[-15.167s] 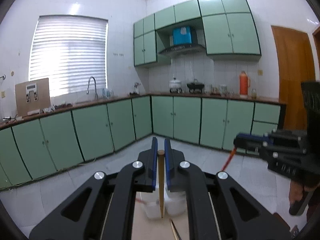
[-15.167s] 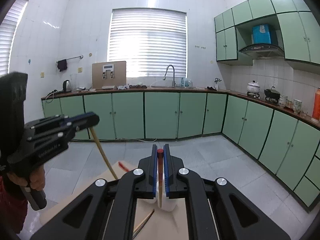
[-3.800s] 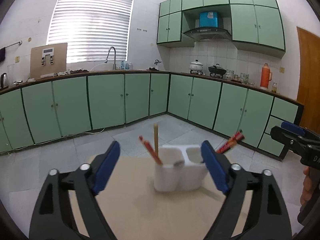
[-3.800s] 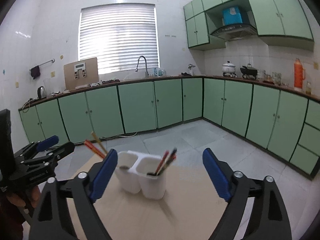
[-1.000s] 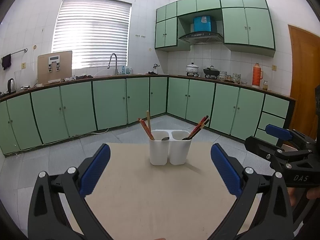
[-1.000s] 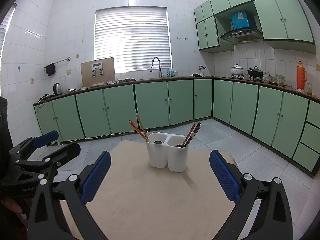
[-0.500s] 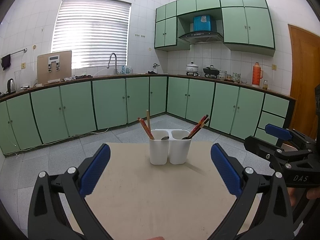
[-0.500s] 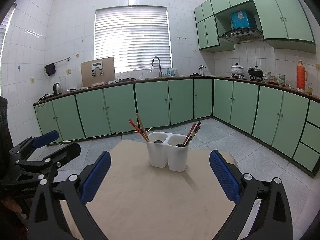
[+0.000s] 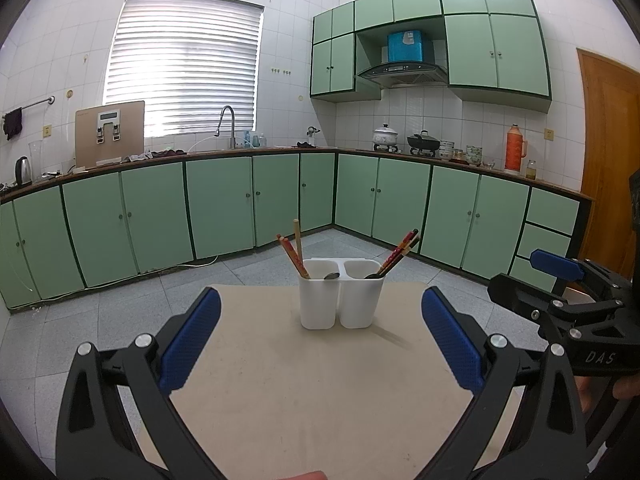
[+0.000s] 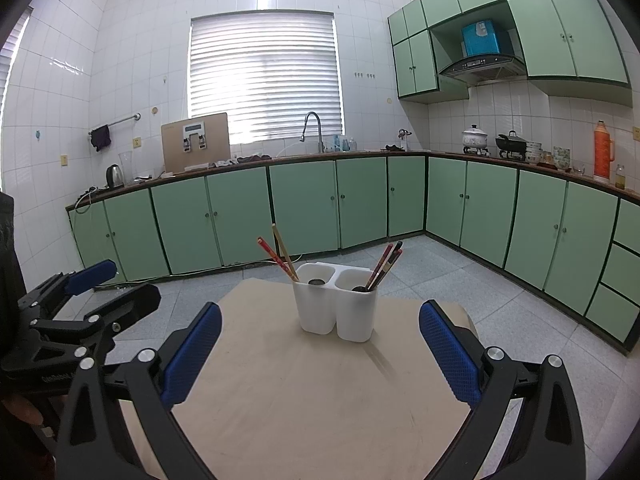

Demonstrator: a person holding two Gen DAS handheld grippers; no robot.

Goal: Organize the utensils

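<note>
Left wrist view: the left gripper [image 9: 321,338] is sitting spread wide, blue-padded fingers [image 9: 190,340] far apart, gripping nothing. Between them, further out on the beige tabletop [image 9: 312,392], the white plastic two-compartment utensil holder [image 9: 340,294] is standing upright. Its left compartment is holding a pair of red chopsticks [image 9: 292,255] and a pale wooden chopstick [image 9: 298,246], leaning left, plus a metal spoon bowl [image 9: 332,275] showing at the rim. Its right compartment is holding dark red-and-black chopsticks [image 9: 400,251] leaning right and a second spoon tip [image 9: 374,276]. The right gripper [image 9: 560,280] is showing at the right edge, side-on, well apart from the holder, nothing visible in it.

Right wrist view: the right gripper [image 10: 320,338] is also sitting fully spread, blue pads [image 10: 450,354] wide apart, empty. The holder [image 10: 335,304] is standing between the pads, further out on the table [image 10: 312,400], no contact. Red chopsticks [image 10: 276,258] and the wooden one [image 10: 283,250] are leaning left in the left compartment; the dark chopsticks [image 10: 386,264] are leaning right in the right one. The left gripper [image 10: 96,288] is showing at the left edge, off the table's side, with a gap between its fingers and nothing in it. Green kitchen cabinets [image 10: 304,206] are running along the walls behind.
</note>
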